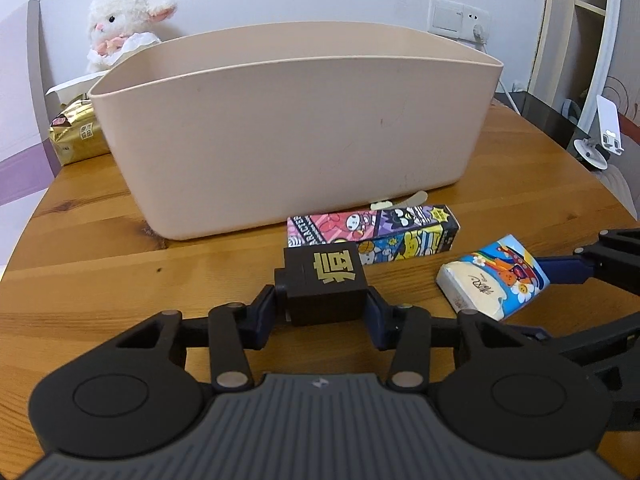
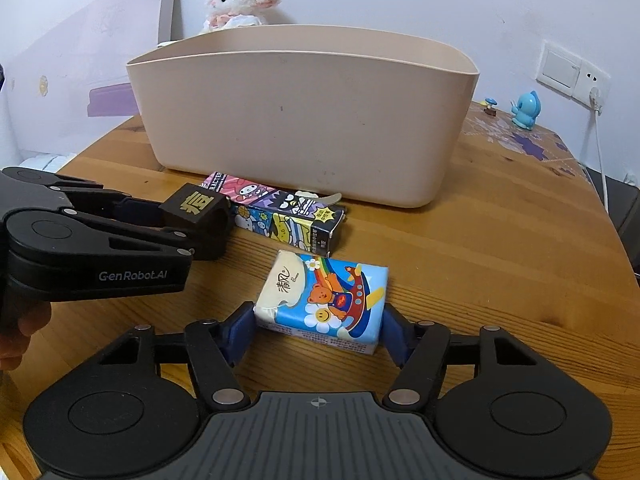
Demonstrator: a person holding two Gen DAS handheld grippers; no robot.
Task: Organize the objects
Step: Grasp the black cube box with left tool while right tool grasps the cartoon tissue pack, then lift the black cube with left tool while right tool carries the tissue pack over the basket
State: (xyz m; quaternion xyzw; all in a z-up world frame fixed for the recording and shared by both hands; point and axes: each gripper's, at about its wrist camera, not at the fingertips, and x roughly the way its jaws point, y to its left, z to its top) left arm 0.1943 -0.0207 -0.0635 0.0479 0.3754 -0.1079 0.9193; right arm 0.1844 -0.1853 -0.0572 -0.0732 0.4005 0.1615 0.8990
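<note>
My left gripper (image 1: pixel 324 304) is shut on a black box with a gold character (image 1: pixel 326 280), held just above the wooden table; the box also shows in the right wrist view (image 2: pixel 198 204). My right gripper (image 2: pixel 320 330) is shut on a blue tissue pack with a bear print (image 2: pixel 324 300), which rests on the table; the pack also shows in the left wrist view (image 1: pixel 496 276). A colourful cartoon carton (image 1: pixel 372 232) lies flat between them and the large beige bin (image 1: pixel 288 136). The bin (image 2: pixel 308 116) stands upright behind.
A white plush lamb (image 1: pixel 120 20) and a gold packet (image 1: pixel 76 132) sit left of and behind the bin. A blue figurine (image 2: pixel 526 110) stands on a patterned mat at the far right. A phone stand (image 1: pixel 604 132) is beyond the table's right edge.
</note>
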